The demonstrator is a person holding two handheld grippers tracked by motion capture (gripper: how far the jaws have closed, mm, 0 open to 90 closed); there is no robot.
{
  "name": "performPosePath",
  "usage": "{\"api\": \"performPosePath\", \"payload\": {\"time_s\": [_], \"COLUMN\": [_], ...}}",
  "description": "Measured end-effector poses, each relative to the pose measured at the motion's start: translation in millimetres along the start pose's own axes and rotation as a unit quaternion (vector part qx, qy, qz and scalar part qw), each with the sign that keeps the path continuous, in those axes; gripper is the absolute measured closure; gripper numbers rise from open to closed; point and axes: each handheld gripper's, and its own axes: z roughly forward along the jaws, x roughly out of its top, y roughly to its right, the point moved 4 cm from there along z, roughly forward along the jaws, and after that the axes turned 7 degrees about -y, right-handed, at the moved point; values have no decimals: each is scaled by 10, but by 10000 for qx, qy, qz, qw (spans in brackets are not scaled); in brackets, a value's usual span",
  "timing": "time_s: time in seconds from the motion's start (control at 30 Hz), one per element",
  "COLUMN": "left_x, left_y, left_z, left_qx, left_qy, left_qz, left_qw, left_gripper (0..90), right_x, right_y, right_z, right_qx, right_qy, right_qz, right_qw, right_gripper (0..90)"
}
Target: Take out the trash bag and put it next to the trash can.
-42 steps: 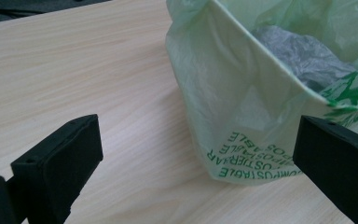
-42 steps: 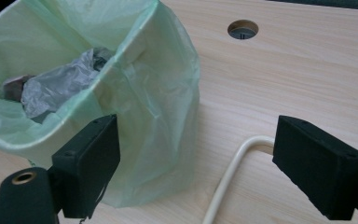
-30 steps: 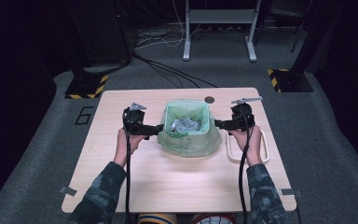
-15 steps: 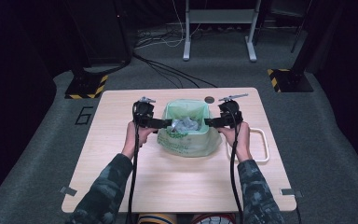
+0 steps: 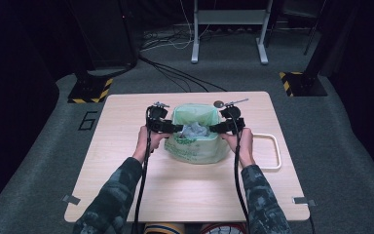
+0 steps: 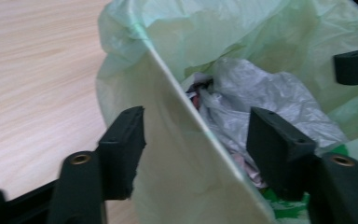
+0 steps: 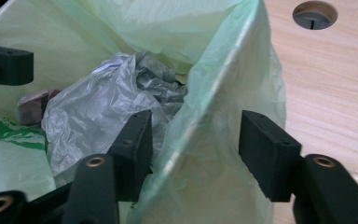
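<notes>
High view: both grippers straddle the bag's rim

High view gives us the table (image 5: 126, 195) first, pale wood, with the green bag (image 5: 195, 141) standing a little far of its middle, mouth up. A white tray (image 5: 272, 151) lies just to the bag's right, and a round hole (image 5: 219, 103) sits in the tabletop beyond it.

We hold the left gripper (image 5: 175, 128) at the bag's left edge and the right gripper (image 5: 213, 128) at its right edge, pointing at each other across the mouth. Each is equally near its own side.

What matters for the coming move is that the rim runs between each pair of jaws. In the left gripper view the bag wall (image 6: 191, 140) stands between the two pads, one outside, one inside; the right gripper view shows the same. Both pairs of jaws have just been closing, but gaps remain, so neither grips yet.

Inside lies crumpled grey plastic (image 7: 102, 107).
</notes>
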Motion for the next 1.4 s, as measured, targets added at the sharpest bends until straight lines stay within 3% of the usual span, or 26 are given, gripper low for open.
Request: {"api": "performPosePath", "payload": {"time_s": [0.17, 0.33, 0.53, 0.67, 0.73, 1.23, 1.4], "left_x": [-31, -29, -15, 0, 5, 62, 70], "left_y": [25, 26, 74, 114, 127, 159, 152], "left_z": [30, 13, -7, -12, -22, -129, -151], "left_qx": [11, 60, 354, 617, 703, 1014, 1217], "left_qy": [-72, 5, 1, -63, -43, 207, 342], "left_qz": [42, -27, 11, 180, 172, 171, 136], "left_qw": [10000, 10000, 9994, 9979, 9974, 9945, 9919], "left_gripper": [545, 574, 618, 626, 627, 704, 744], "right_x": [-20, -18, -12, 4, 16, 62, 78], "right_y": [-11, -44, -49, -62, -73, -120, -155], "right_z": [41, 34, 6, -32, -57, -211, -232], "right_qx": [-13, -107, -172, -213, -264, -576, -597], "right_qy": [-27, 13, 119, 209, 260, 633, 699], "right_qz": [-26, -87, -84, -85, -103, -146, -144], "right_qw": [10000, 9999, 9997, 9995, 9993, 9962, 9957], "right_gripper": [553, 609, 628, 634, 638, 761, 796]}}
